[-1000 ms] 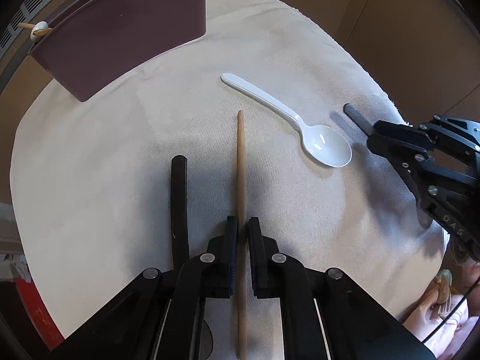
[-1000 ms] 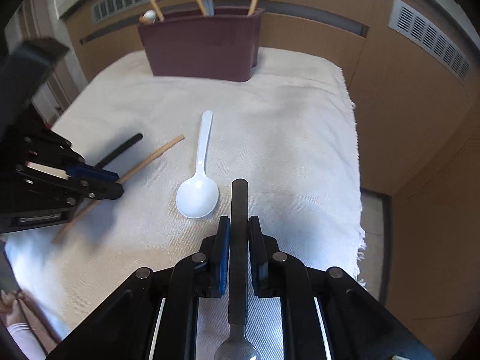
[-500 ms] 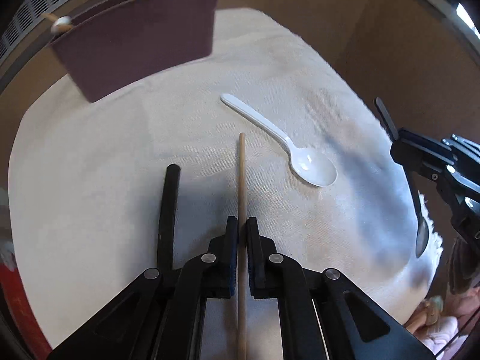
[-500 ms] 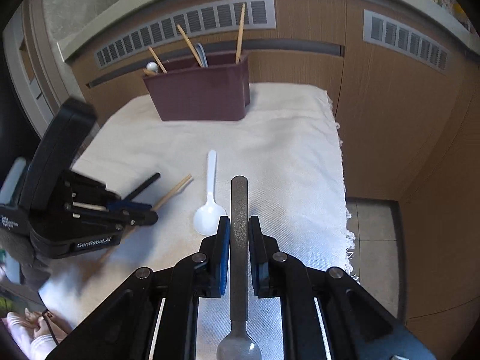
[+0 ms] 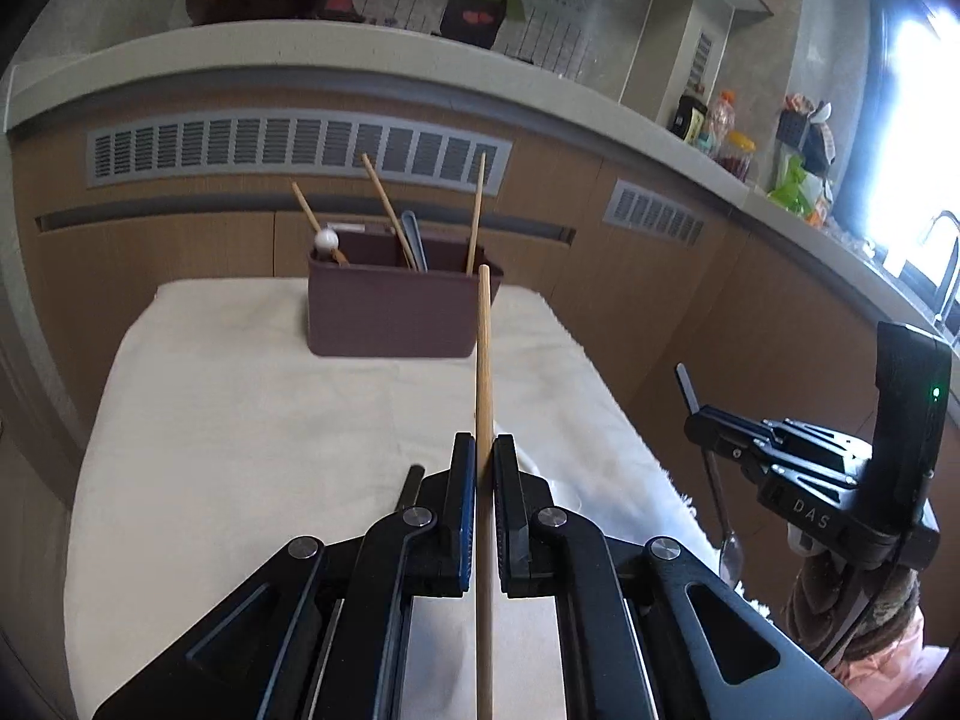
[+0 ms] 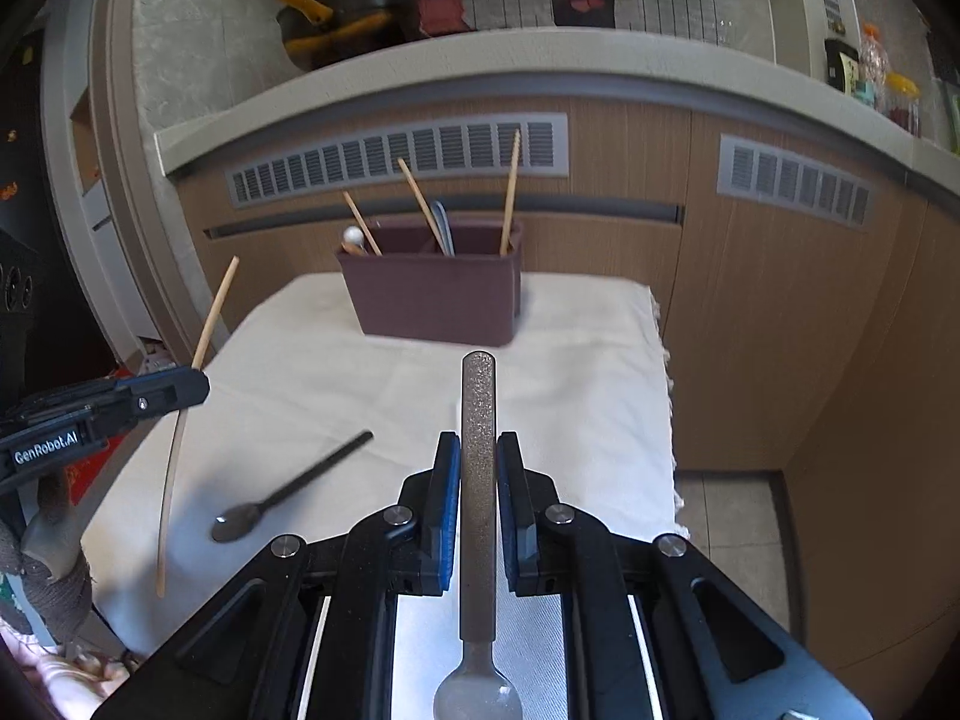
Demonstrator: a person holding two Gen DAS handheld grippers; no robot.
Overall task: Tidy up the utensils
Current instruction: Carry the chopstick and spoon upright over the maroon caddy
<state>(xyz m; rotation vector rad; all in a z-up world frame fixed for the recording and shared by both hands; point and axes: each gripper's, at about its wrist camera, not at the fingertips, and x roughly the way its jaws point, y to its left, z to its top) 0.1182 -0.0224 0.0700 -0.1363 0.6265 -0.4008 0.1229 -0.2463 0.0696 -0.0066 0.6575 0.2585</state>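
left gripper (image 5: 479, 450) pinches wooden chopstick (image 5: 483, 360) | right gripper (image 6: 478, 450) clamps metal spoon (image 6: 477, 480) handle | black spoon (image 6: 288, 489), slightly blurred, lies on cloth (image 6: 540, 372)

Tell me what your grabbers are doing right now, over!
Left gripper shut on chopstick. Right gripper shut on spoon. Both lifted, facing holder. Black spoon lying on cloth, path open.

4 chopsticks (image 6: 207, 318), 2 dark spoons (image 6: 288, 489), 1 holder (image 6: 435, 294).
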